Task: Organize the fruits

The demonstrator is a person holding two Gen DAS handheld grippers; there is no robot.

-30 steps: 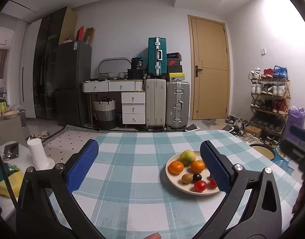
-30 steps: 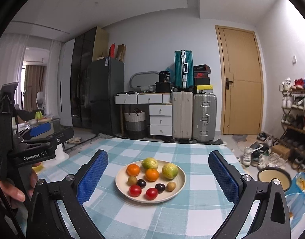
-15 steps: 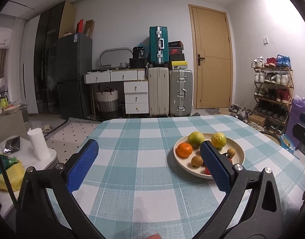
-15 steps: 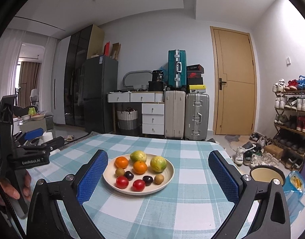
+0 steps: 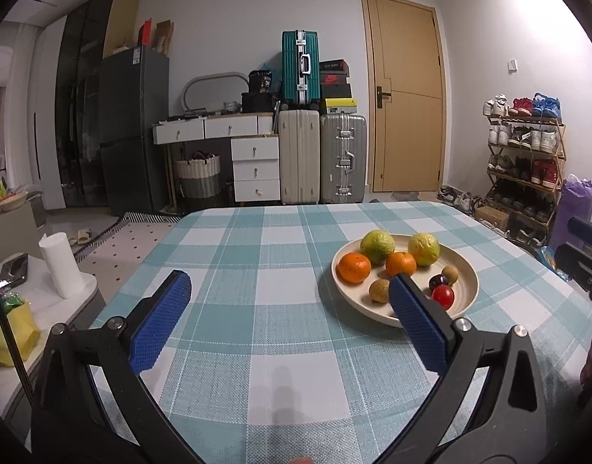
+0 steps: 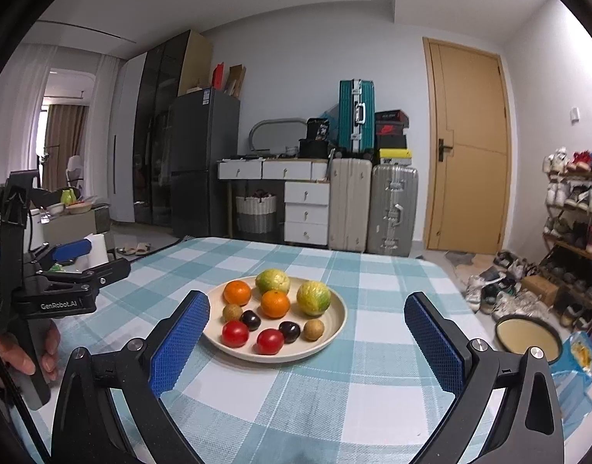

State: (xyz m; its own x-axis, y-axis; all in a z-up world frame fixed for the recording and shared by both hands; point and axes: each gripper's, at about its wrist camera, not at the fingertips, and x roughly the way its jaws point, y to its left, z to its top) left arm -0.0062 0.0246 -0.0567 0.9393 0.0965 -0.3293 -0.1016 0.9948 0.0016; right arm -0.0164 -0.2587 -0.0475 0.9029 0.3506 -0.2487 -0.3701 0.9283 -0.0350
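1. Since a second ago both cameras have dropped lower and drawn nearer the bench: the plate (image 6: 274,350) sits larger in the right wrist view, and in the left wrist view it has slid rightward, partly behind one blue pad.
2. Every fruit lies on that cream plate, which rests on the checked cloth of the bench (image 6: 373,398): two greenish citrus (image 6: 313,297) at the back, two oranges (image 6: 275,303), two red tomatoes (image 6: 235,333), dark plums (image 6: 251,319) and small brown fruits (image 6: 313,328) toward the front.
3. Right gripper (image 6: 307,342) holds its fingers spread wide with nothing between them, squarely facing the plate, which looks to me like lining up on it.
4. Left gripper (image 5: 286,319) is likewise spread and empty, aimed at bare cloth left of the plate, perhaps keeping clear.
5. Fruits gathered on one plate would suit either a sorted end or a mixed pile awaiting sorting; I cannot tell which.
6. Another dish (image 6: 526,336) sits off the bench edge, lower right.
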